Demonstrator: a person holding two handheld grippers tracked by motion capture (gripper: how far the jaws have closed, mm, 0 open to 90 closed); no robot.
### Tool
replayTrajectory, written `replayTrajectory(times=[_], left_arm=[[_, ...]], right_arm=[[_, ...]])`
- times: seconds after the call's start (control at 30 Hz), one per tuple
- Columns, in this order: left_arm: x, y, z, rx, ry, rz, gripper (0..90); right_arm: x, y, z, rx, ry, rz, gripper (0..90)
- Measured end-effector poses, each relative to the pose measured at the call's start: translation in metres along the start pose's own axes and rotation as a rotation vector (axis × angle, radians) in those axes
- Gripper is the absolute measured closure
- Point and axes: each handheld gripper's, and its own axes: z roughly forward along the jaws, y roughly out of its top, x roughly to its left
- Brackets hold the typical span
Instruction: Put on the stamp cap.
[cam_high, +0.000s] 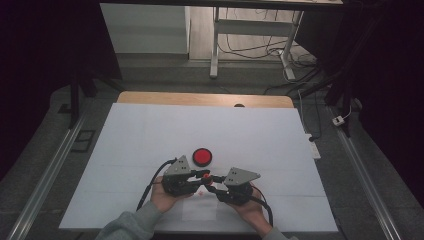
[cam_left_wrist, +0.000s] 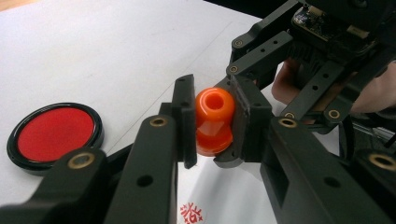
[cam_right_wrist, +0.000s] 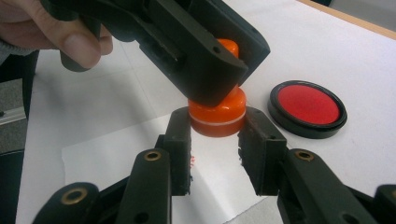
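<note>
Orange plastic stamp (cam_left_wrist: 214, 122), glossy and knob-shaped with a round hollow in its top, is held between both grippers above the table. In the left gripper view, the left gripper (cam_left_wrist: 212, 123) has its two black jaws closed onto the stamp's upper knob, the pads pressing its sides. In the right gripper view, the right gripper (cam_right_wrist: 215, 122) has its jaws clamped on the stamp's wider lower section, which carries a thin pale ring, while the other gripper reaches down over the top of it.

In the high view the two grippers meet nose to nose near the front middle of the table, each held in one of the person's hands, with the stamp (cam_high: 205, 177) between them.

Just under the stamp lies a white paper sheet (cam_right_wrist: 116, 154) bearing a small red stamped mark (cam_left_wrist: 191, 213). Near it, farther from the person, sits a round black-rimmed red ink pad (cam_high: 202, 156). All of it rests on the white table (cam_high: 150, 130).
</note>
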Motion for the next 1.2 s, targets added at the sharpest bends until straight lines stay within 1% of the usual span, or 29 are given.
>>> replayTrajectory(times=[0.3,0.37,0.43,0.53,0.6,0.9,1.07,1.2], left_arm=[[0.000,0.000,0.000,-0.006,-0.003,0.000,73.2],[0.000,0.000,0.000,-0.008,-0.005,-0.002,73.2],[0.000,0.000,0.000,-0.008,-0.005,-0.002,73.2],[0.000,0.001,-0.001,-0.009,-0.005,-0.003,73.2],[0.000,0.001,-0.001,-0.009,-0.004,-0.003,73.2],[0.002,0.001,-0.003,-0.015,0.001,-0.008,73.2],[0.004,0.001,-0.005,-0.016,0.006,-0.013,73.2],[0.005,0.001,-0.007,-0.011,0.010,-0.013,73.2]], right_arm=[[-0.001,0.000,0.000,-0.009,0.008,0.009,62.8],[-0.001,0.000,0.000,-0.007,0.009,0.010,60.7],[-0.001,-0.001,0.001,0.000,0.006,0.009,56.4],[-0.002,-0.001,0.002,-0.001,0.006,0.017,54.7],[-0.002,-0.001,0.001,-0.003,0.006,0.020,51.7],[-0.004,-0.002,0.001,0.015,-0.013,0.023,40.2],[-0.008,-0.003,-0.002,0.024,-0.025,0.021,33.8],[-0.011,-0.004,-0.006,0.028,-0.032,0.021,31.1]])
